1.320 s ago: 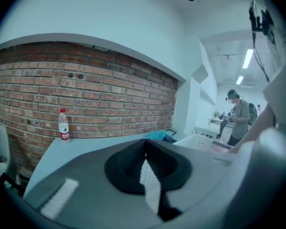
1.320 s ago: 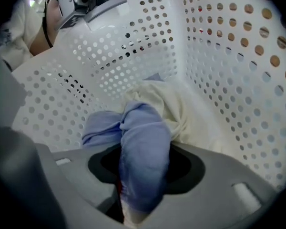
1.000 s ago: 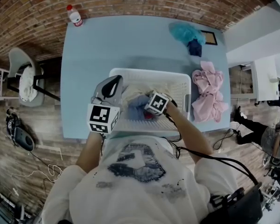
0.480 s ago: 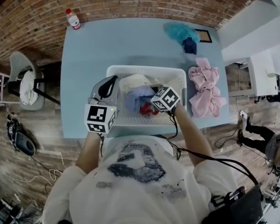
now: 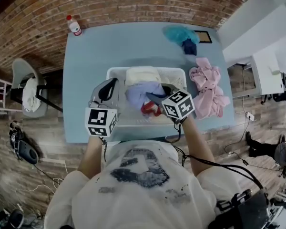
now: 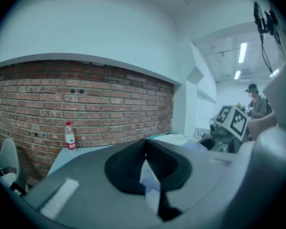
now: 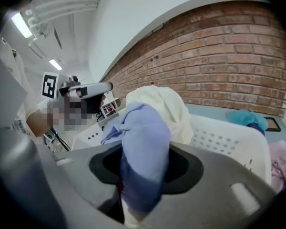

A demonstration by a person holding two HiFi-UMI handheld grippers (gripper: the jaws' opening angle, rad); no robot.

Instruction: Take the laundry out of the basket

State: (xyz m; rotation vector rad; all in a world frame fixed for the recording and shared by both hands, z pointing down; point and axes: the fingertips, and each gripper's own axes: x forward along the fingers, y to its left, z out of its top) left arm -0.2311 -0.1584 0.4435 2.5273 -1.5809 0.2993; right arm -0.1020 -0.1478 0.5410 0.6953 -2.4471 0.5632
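Lavender cloth garment (image 7: 145, 147) hangs pinched in the closed jaws of the right gripper (image 5: 156, 99), above the white perforated plastic basket (image 5: 181, 75), which also holds one cream cloth (image 5: 142, 74) and one red cloth (image 5: 150, 109). The left gripper (image 6: 144, 147), jaws together and empty, sits at the basket's left rim.

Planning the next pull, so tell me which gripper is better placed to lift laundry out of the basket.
Right. The right gripper has its jaws shut on the blue garment over the basket; the left gripper sits shut and empty by its rim.

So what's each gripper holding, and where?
Right gripper pinches the lavender garment by a bunched fold, above the basket. Left gripper: jaws together, nothing held.
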